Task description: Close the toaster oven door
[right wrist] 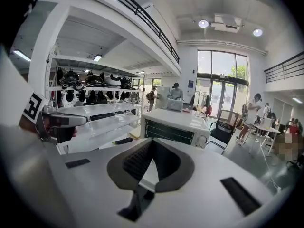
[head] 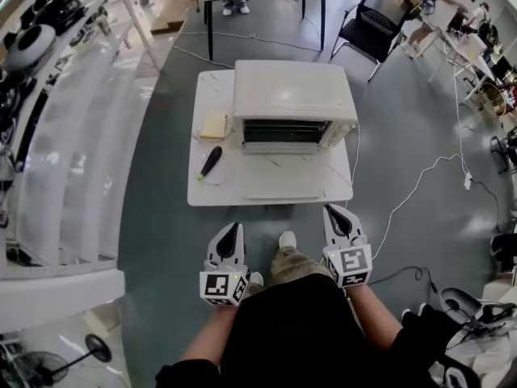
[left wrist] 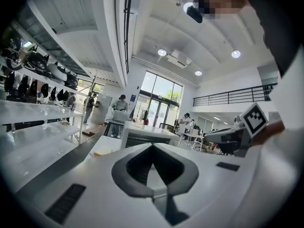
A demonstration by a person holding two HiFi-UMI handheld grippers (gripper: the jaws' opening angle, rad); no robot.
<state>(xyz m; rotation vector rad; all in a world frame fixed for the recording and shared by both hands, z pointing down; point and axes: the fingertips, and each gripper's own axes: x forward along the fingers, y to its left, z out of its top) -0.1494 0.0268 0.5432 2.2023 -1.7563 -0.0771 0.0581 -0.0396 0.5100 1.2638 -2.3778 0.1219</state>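
— Where's the toaster oven point(head: 293, 103)?

— On a low white tabletop point(head: 216, 87), toward its far side, with the front facing the person. The front is open, so the wire racks inside show. The door point(head: 281, 176) seems to lie folded down flat in front of the opening, though it's pale and hard to make out against the tabletop.

— And the two grippers?

— Both are on the near side of the tabletop, above the floor and short of its front edge, touching nothing. The left gripper point(head: 232, 233) is on the left and the right gripper point(head: 339, 217) on the right. The person's legs are between them.

— What are the jaws doing?

— In the left gripper view the jaws are together, tips meeting, with nothing between them. The right gripper view shows the same: jaws together and empty. Both views look toward the toaster oven.

— Anything else on the tabletop?

— Left of the toaster oven there's a yellowish sponge point(head: 214, 125). Nearer the person lies a dark pen point(head: 210, 162), clear of the sponge.

— And around it?

— White shelves point(head: 65, 136) run along the left. A white cable point(head: 412, 192) trails over the floor on the right, and a black chair point(head: 376, 18) stands farther back.
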